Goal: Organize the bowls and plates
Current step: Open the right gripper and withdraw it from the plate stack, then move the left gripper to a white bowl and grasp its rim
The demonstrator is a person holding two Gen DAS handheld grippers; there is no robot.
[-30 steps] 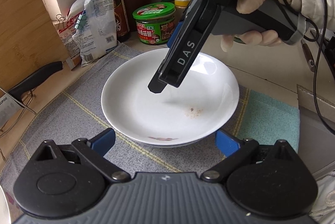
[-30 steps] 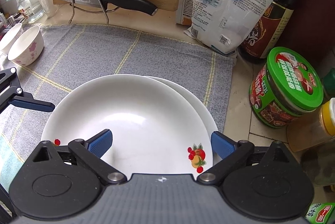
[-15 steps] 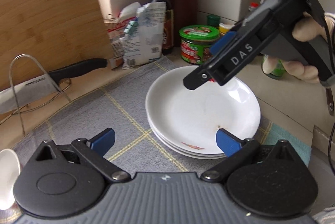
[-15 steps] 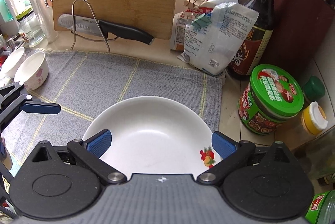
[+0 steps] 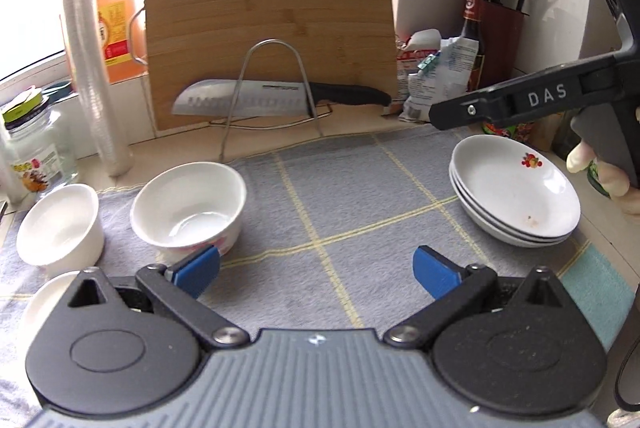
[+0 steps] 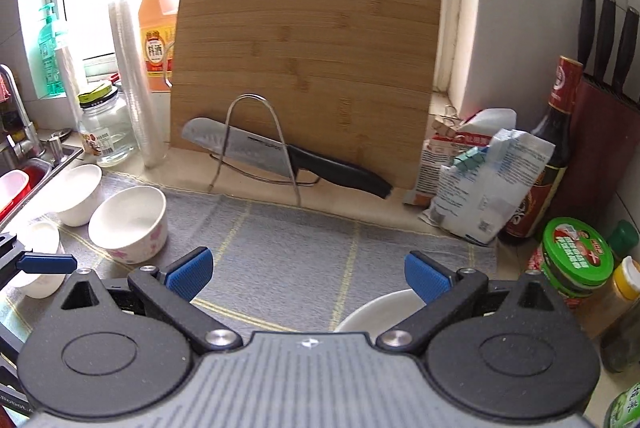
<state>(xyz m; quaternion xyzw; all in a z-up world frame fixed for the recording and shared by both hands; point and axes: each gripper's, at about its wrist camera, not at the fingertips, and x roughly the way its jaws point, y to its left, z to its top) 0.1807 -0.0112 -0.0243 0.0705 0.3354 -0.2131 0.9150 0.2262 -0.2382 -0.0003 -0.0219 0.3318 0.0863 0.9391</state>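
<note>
Item: plates (image 5: 516, 188), three stacked at the cloth's (image 5: 328, 204) right edge for compact storage. Bowls (image 5: 188, 208) loose at left, unnested. My left gripper (image 5: 316, 264) and right gripper (image 6: 308, 268): both wide open, empty.

"DAS" is printed on the right hand-held gripper (image 5: 452, 114).

White stacked plates (image 5: 516, 196) with red fruit motif, white bowl (image 6: 129, 224) with pink flowers, grey cloth (image 5: 340, 196) with yellow grid lines, blue gripper pads (image 5: 434, 276)
</note>
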